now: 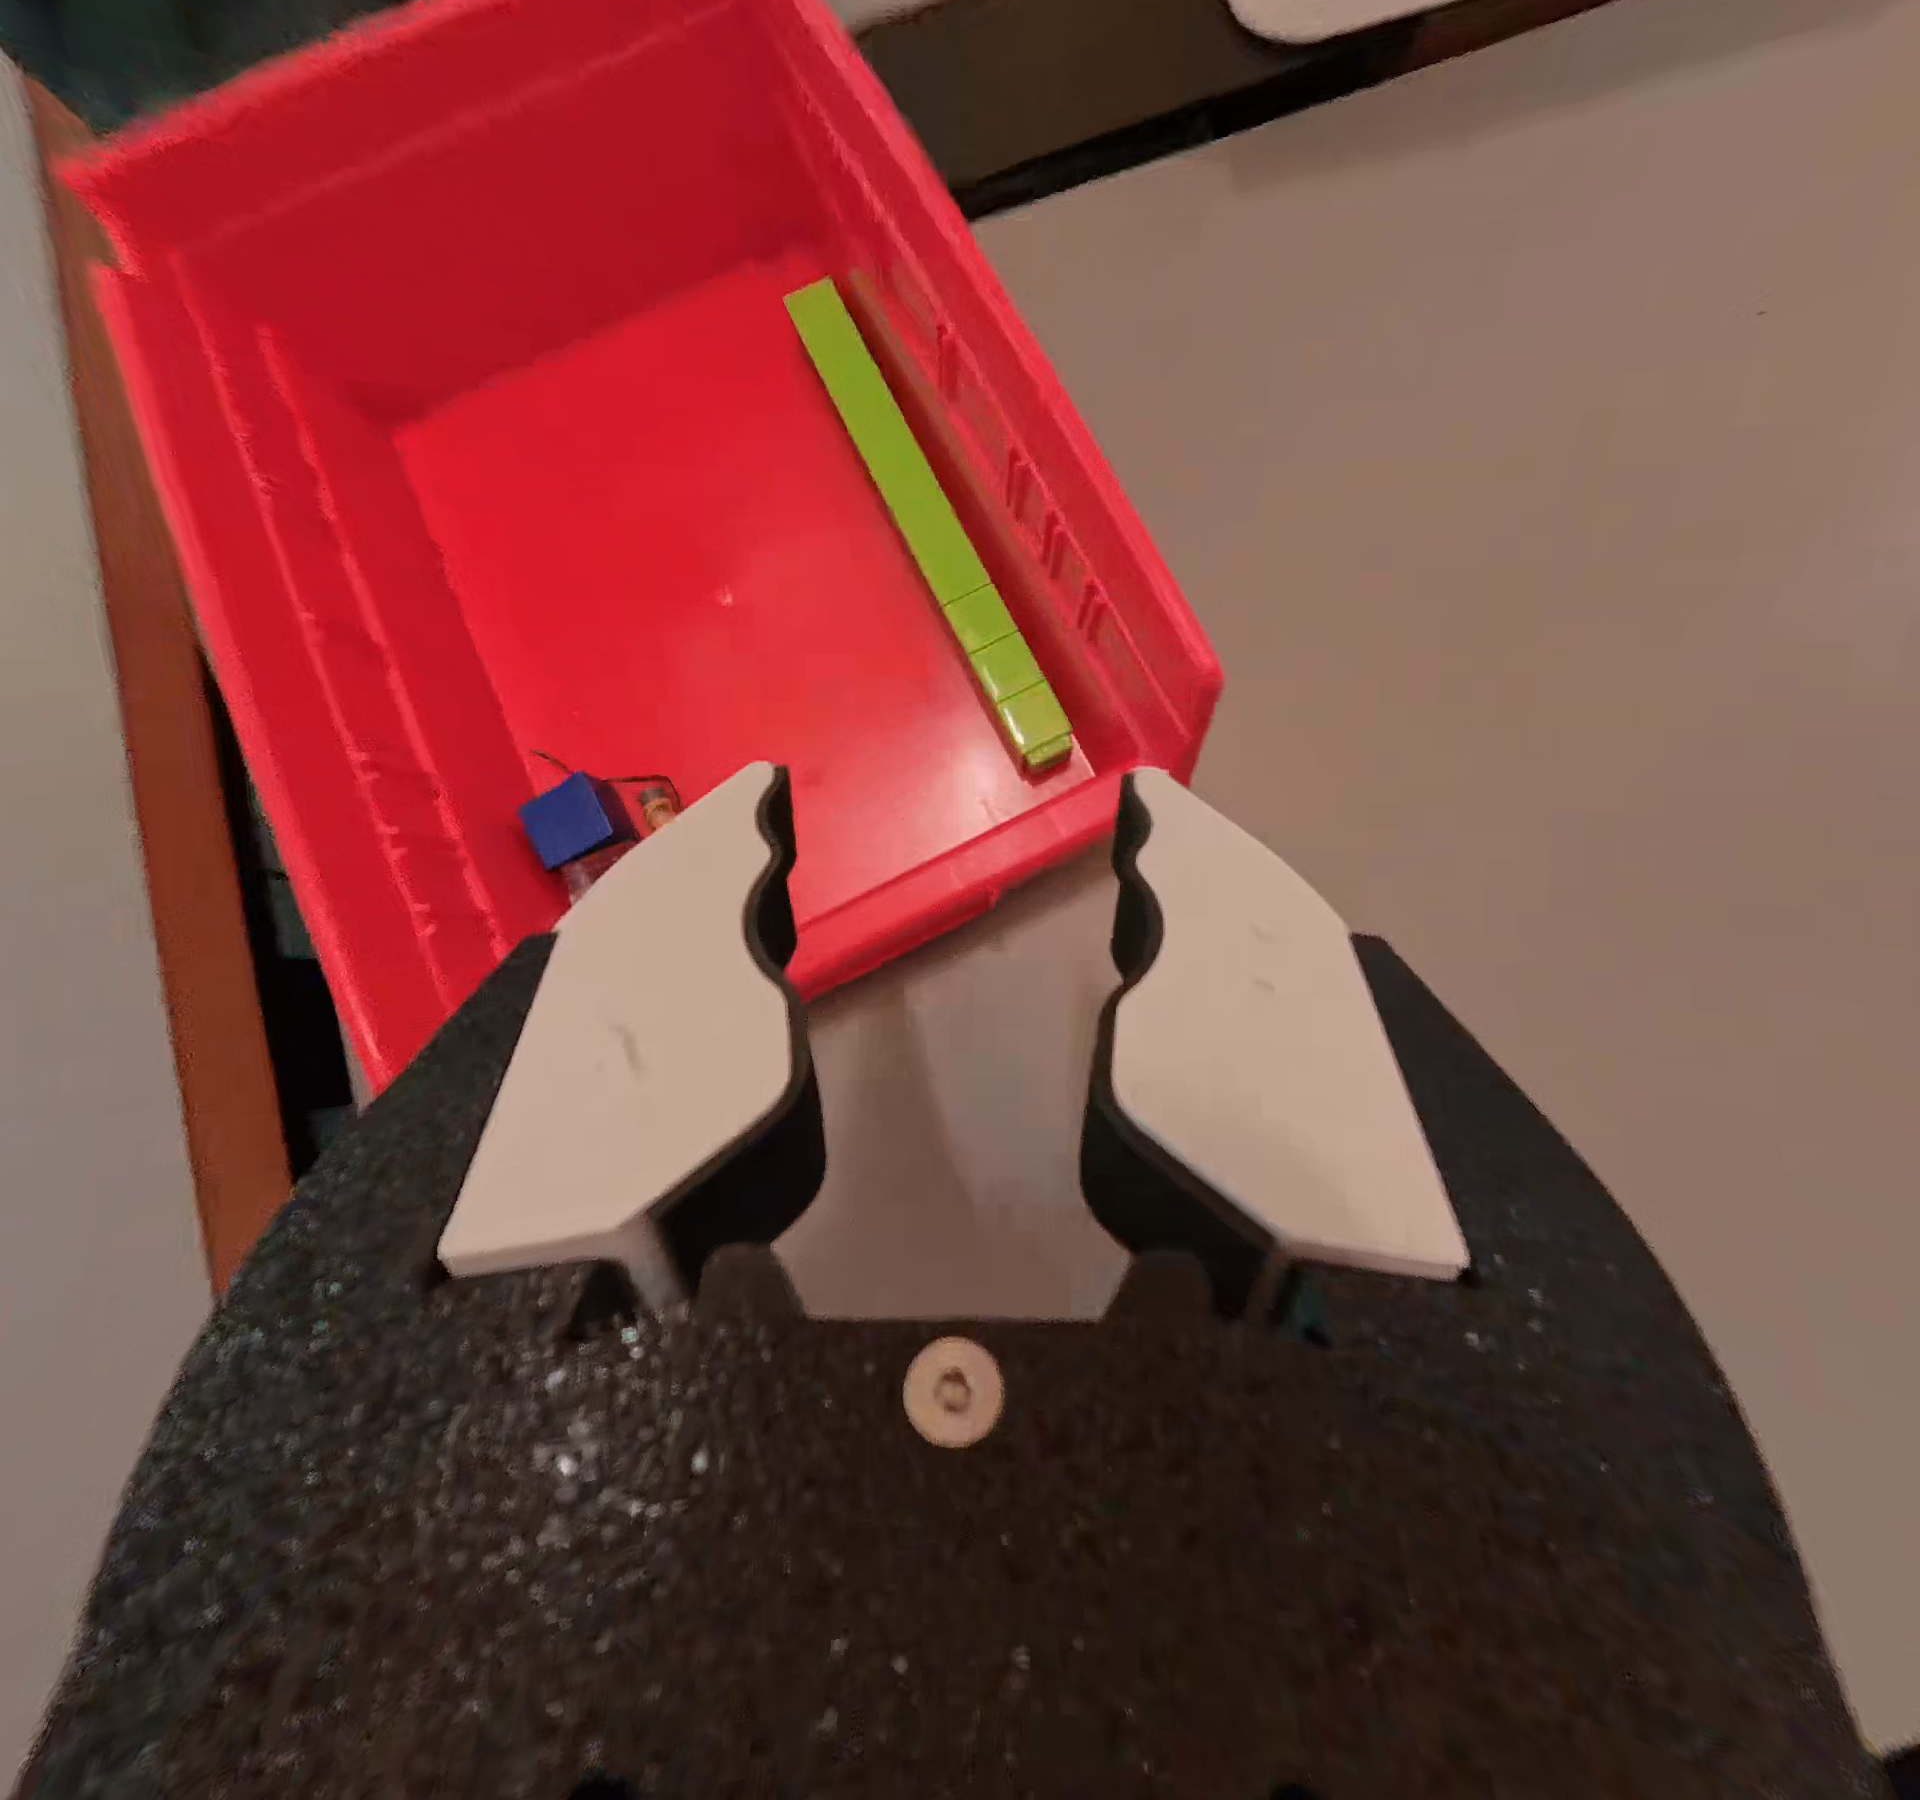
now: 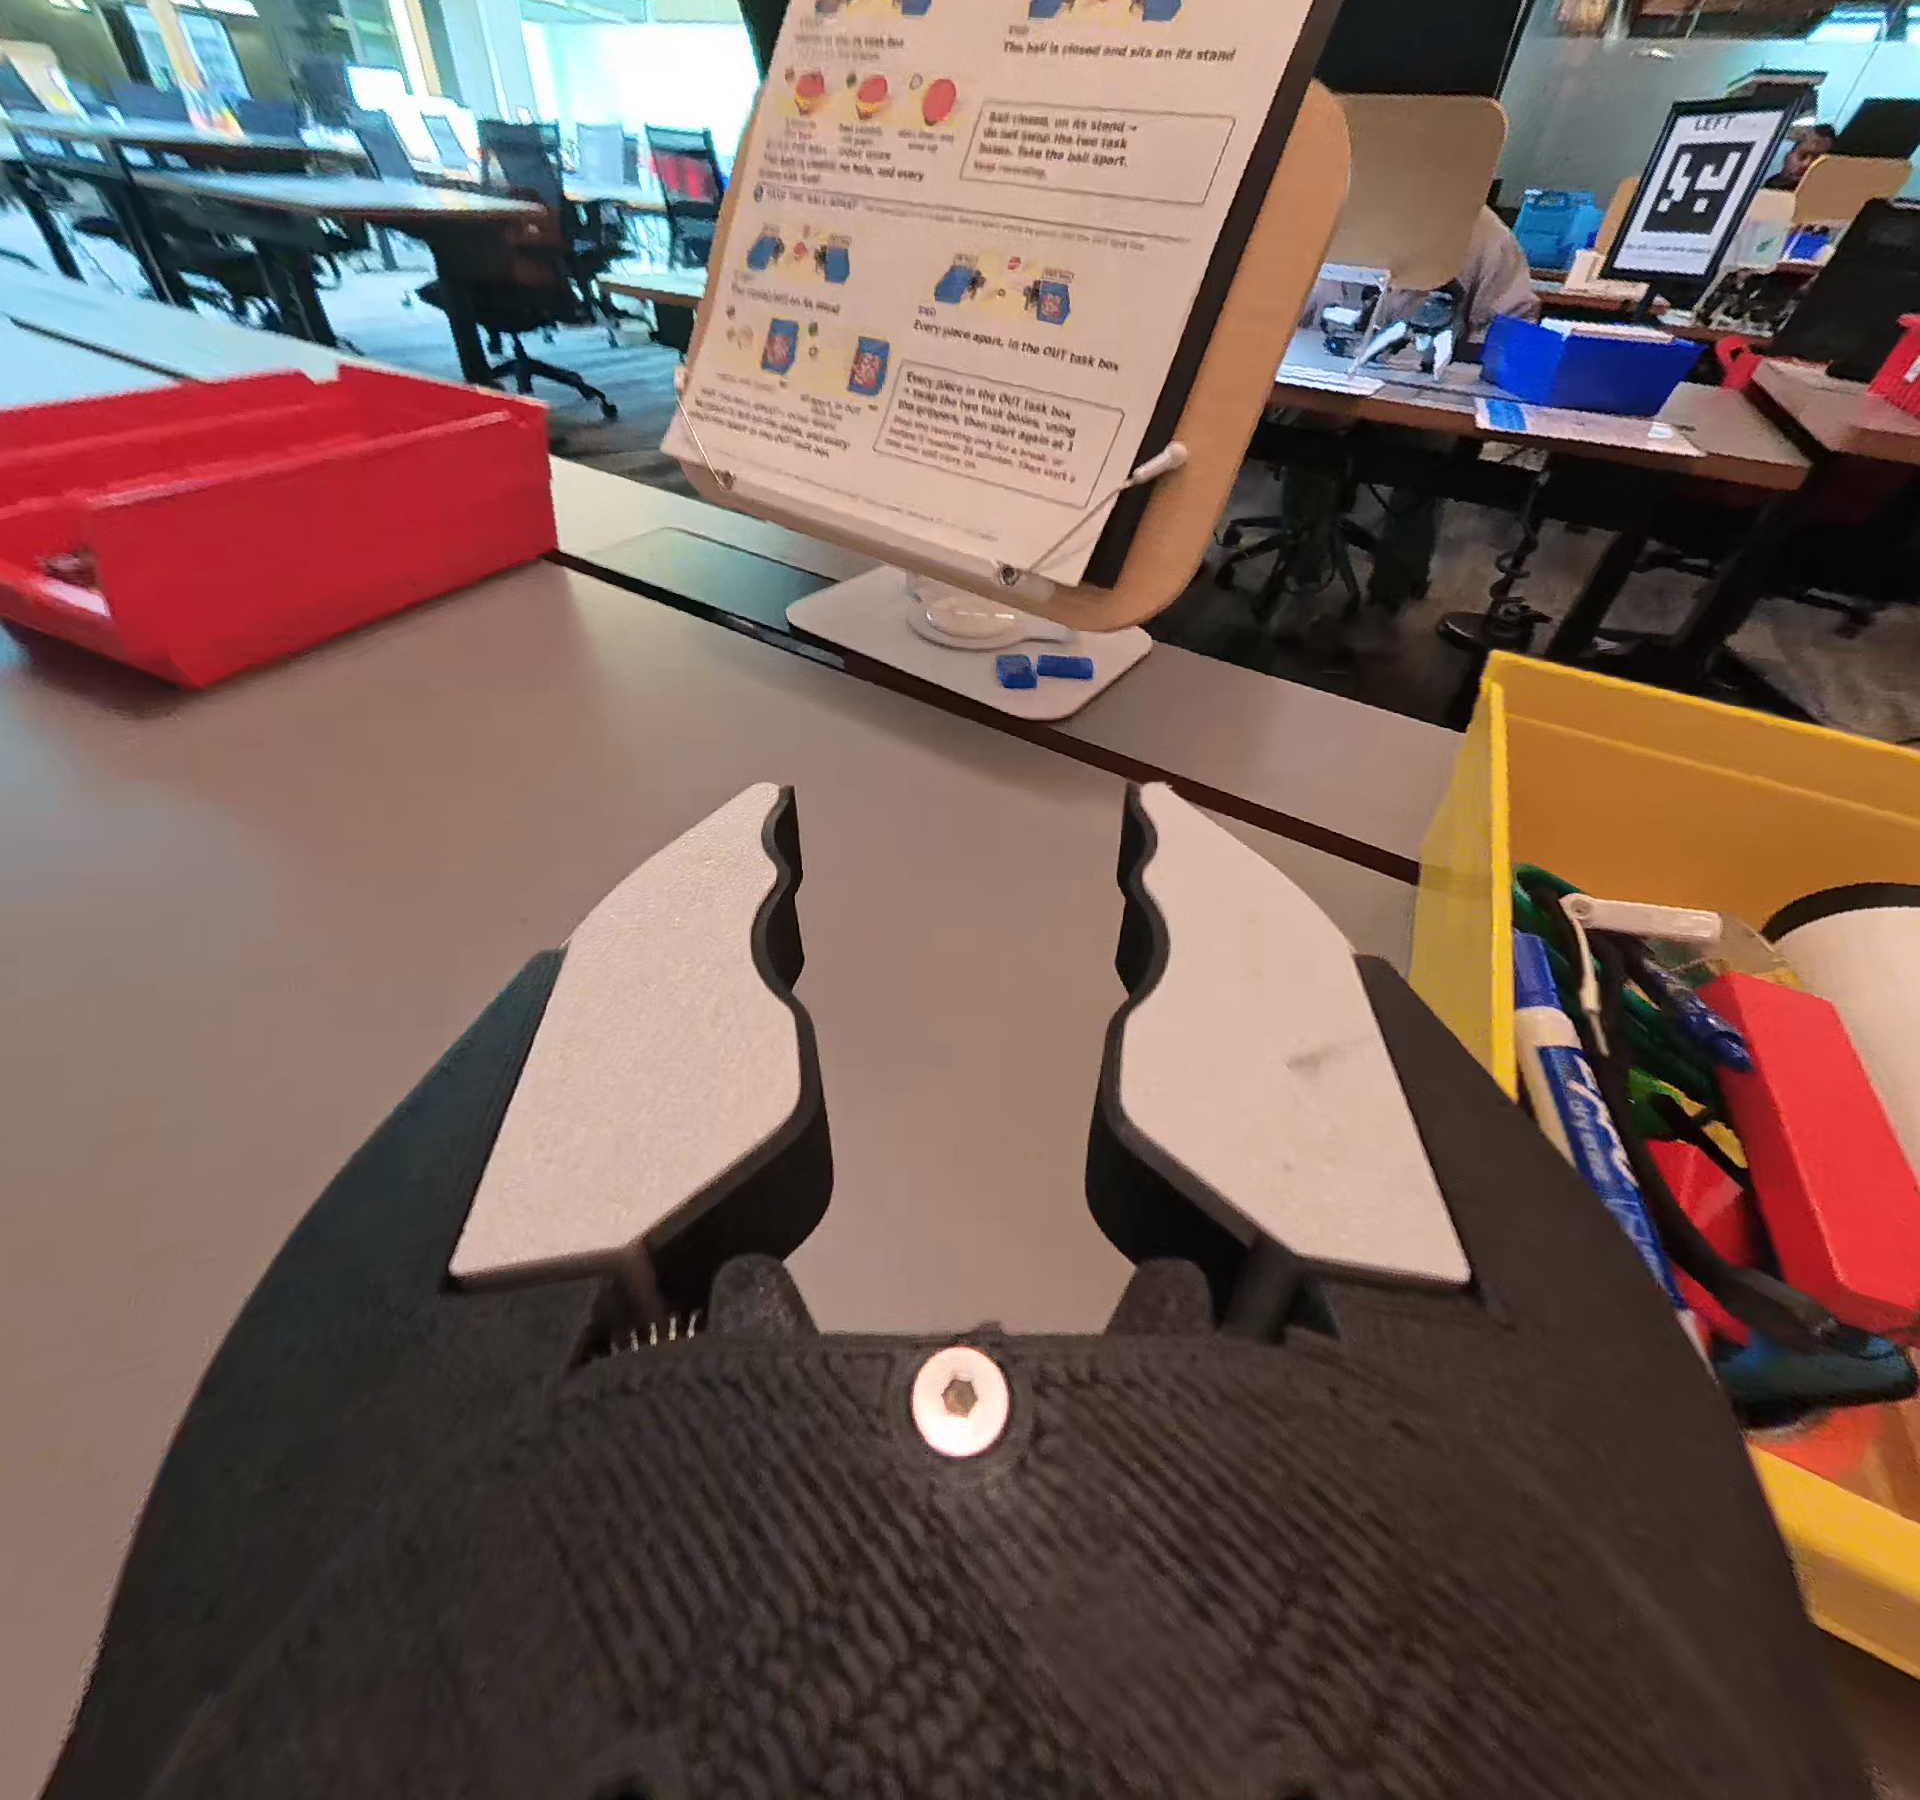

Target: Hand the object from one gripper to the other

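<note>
Left gripper (image 1: 951, 815) gapes empty over red bin (image 1: 312, 524), likely lining up on green bar (image 1: 920, 514); right gripper (image 2: 958, 820) waits apart, empty, over table (image 2: 364, 815).

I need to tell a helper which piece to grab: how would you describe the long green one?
Look in the red bin at the table's left edge. The green bar lies flat along its right inner wall, far longer than the small blue cube near the front.

Open-plan office: desk rows (image 2: 343, 202), swivel chairs (image 2: 540, 223).
</note>
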Motion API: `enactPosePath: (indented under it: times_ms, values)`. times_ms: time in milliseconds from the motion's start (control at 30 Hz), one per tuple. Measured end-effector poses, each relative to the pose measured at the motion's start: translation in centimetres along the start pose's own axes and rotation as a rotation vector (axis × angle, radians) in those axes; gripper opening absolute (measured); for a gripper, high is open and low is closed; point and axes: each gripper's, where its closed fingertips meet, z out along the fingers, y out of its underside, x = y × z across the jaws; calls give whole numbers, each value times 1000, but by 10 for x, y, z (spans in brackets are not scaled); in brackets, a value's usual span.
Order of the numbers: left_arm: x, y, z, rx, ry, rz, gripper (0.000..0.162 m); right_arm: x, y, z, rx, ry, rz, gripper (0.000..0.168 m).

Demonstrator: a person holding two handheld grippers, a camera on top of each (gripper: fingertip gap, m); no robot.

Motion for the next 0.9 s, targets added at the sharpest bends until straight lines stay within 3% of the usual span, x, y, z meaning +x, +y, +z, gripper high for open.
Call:
enactPosePath:
  times_ms: [33,267,467,767,900]
  values:
    - [-5,0,9,-46,27,-34,62,-1,-4,-1,15,-12,14,59]
    - [-16,15,85,-268,217,-277,71,-7,-20,-6,54,-11,61,58]
    - [2,29,119,-345,308,-256,71,-13,-15,-7,7,17,32,59]
    - [6,33,138,-417,238,-147,62,-23,-11,7,5,15,61,59]
    - [-4,32,134,-412,128,-95,55,-29,-3,13,-4,7,70,59]
